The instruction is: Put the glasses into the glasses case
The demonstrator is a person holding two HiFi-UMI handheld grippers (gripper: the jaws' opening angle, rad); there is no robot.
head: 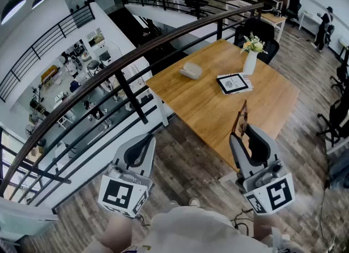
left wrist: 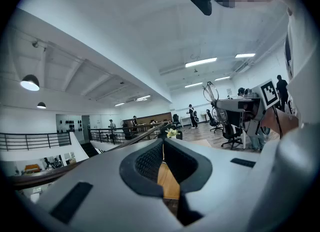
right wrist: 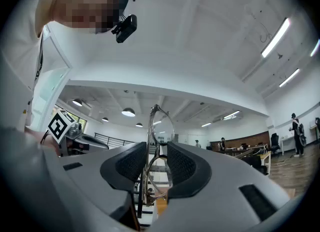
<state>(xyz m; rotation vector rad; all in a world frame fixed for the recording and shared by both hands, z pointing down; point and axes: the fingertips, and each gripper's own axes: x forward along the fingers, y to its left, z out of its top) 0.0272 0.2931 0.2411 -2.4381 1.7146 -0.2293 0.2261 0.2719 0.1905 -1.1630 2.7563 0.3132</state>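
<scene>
- Grippers sat nearest the camera, one in each of the person's hands, just above a pale shirt (head: 185,229).
- On the person's left, the left gripper (head: 147,139) pointed level over the plank floor (head: 185,164), short of the table. In its own view the left gripper (left wrist: 163,148) had its dark pads drawn together at the tips, with nothing between them and only a sliver of wood showing through lower down.
- On the other side, the right gripper (head: 240,134) tilted a little upward at the near edge of the table, its jaws clamped on the glasses (head: 241,116).
- Seen along those jaws, the right gripper (right wrist: 159,156) pinched the glasses (right wrist: 159,126) edge-on. They had a thin metal frame, with one lens rising above the pad tips and the other sitting lower between the pads.
- Beyond both grippers stretched the wooden table (head: 207,110).
- Toward its far left part lay the glasses case (head: 191,71), pale and rounded, flat on the wood and well apart from the glasses. Whether its lid was up or down was too small to tell.
- Right of the case lay a dark-framed tablet (head: 233,83), and just past it stood a white vase (head: 250,62) with flowers.
- Behind the far corner stood a black office chair (head: 260,31).
- Along the table's left side ran a dark railing (head: 125,64), with a lower floor visible past it.
</scene>
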